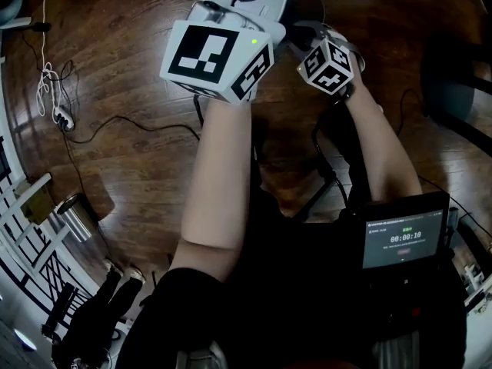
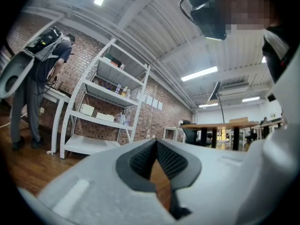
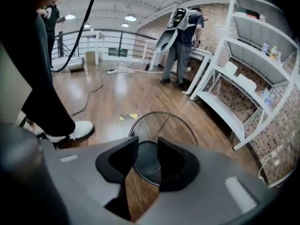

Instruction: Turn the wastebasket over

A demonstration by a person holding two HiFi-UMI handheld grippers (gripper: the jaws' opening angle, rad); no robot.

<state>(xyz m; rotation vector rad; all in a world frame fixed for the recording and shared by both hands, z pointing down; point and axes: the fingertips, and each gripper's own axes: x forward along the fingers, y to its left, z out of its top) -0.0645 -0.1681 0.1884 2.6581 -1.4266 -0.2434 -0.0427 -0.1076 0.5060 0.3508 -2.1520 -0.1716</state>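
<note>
While the right gripper (image 3: 147, 143) hung with its jaws apart, gripping nothing, the wastebasket (image 3: 146, 165) stood on the wooden floor (image 3: 117, 97) just beyond them. The left gripper (image 2: 156, 144), held level, had its jaws together on nothing.

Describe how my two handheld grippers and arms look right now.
Both bodies are pale grey moulded plastic. The left tongs and right tongs carry black pads, ribbed on the left. Each gripper bears a white cube with black square markers: left cube, right cube. Forearms are unsleeved; the clothing is black.
</note>
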